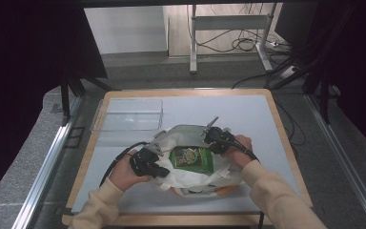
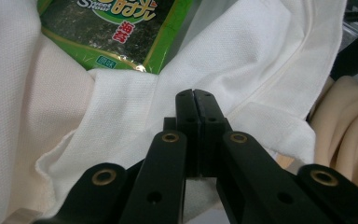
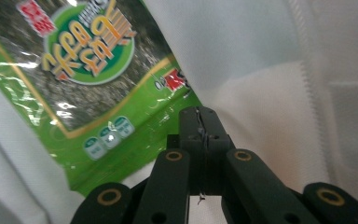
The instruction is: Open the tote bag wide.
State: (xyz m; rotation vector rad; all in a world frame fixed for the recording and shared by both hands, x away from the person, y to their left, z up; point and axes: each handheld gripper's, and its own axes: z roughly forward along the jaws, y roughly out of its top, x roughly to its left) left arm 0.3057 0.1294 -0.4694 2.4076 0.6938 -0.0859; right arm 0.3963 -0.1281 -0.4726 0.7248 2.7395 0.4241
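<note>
Where the high view looks down on the table, a white cloth bag is seen near the front edge, with a green packet lying in its open mouth. The left gripper is held at the bag's left rim and the right gripper at its upper right rim, each in a hand; the packet lies between them. A clear plastic tray is set at the table's far left, apart from the bag. Something orange is glimpsed under the bag's front edge; what it is cannot be told. Beyond the table, a desk frame and loose cables are seen on the floor.

From the left gripper view, the jaws are seen clenched together with cloth of the bag right around their tips; whether a fold is pinched cannot be told. The packet is seen beyond, partly hidden by a fold of cloth. A cream sleeve is seen at the right.

From the right gripper view, the jaws are likewise clenched, with a thin thread caught between them. The packet is seen just beyond the tips to the left, and the bag's wall stands to the right.
</note>
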